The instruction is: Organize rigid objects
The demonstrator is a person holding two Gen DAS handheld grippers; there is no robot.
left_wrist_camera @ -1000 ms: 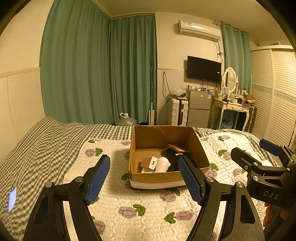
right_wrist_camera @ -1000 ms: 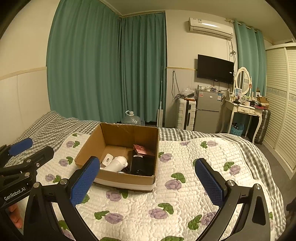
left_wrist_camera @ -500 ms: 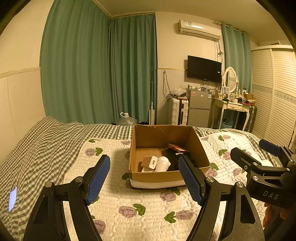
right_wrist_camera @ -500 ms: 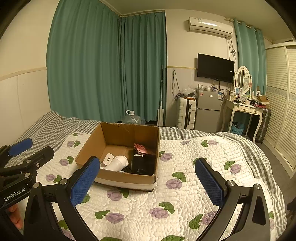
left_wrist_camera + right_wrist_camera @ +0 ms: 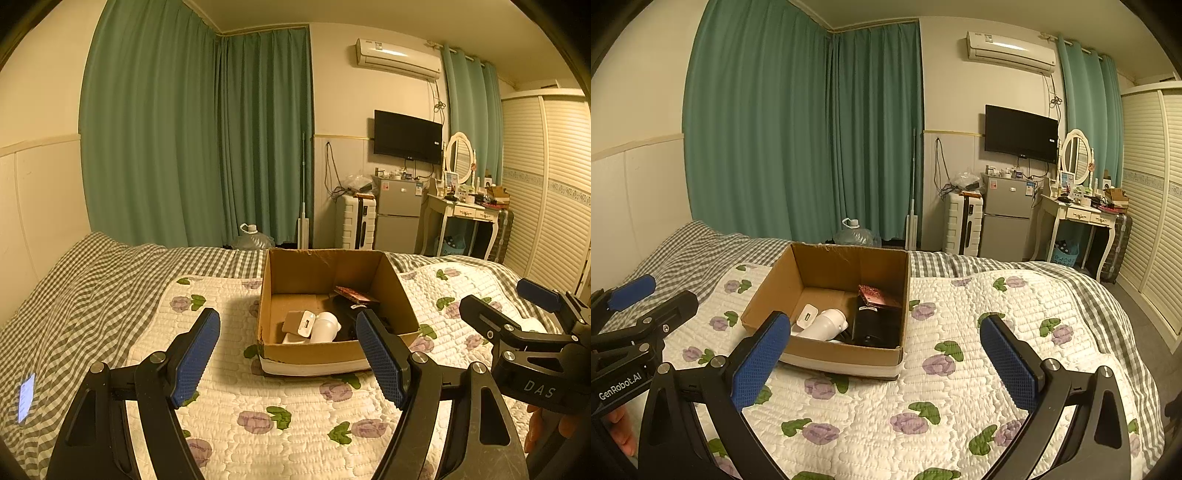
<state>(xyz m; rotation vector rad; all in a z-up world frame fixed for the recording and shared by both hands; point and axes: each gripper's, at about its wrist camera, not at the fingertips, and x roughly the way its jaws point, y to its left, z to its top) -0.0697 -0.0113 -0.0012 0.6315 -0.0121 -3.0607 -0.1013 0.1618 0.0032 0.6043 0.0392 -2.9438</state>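
change: nothing moved since the earlier frame
left gripper (image 5: 288,354): fingers apart, empty
right gripper (image 5: 886,362): fingers apart, empty
cardboard box (image 5: 317,354): ahead of both grippers, on bed (image 5: 295,413)

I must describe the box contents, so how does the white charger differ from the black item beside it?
The white charger is small, flat and pale; the black item is bigger, blocky and dark. The white charger lies on the left side of the cardboard box; the black item stands against its right wall, with a reddish packet on it. Both are inside the box, untouched.
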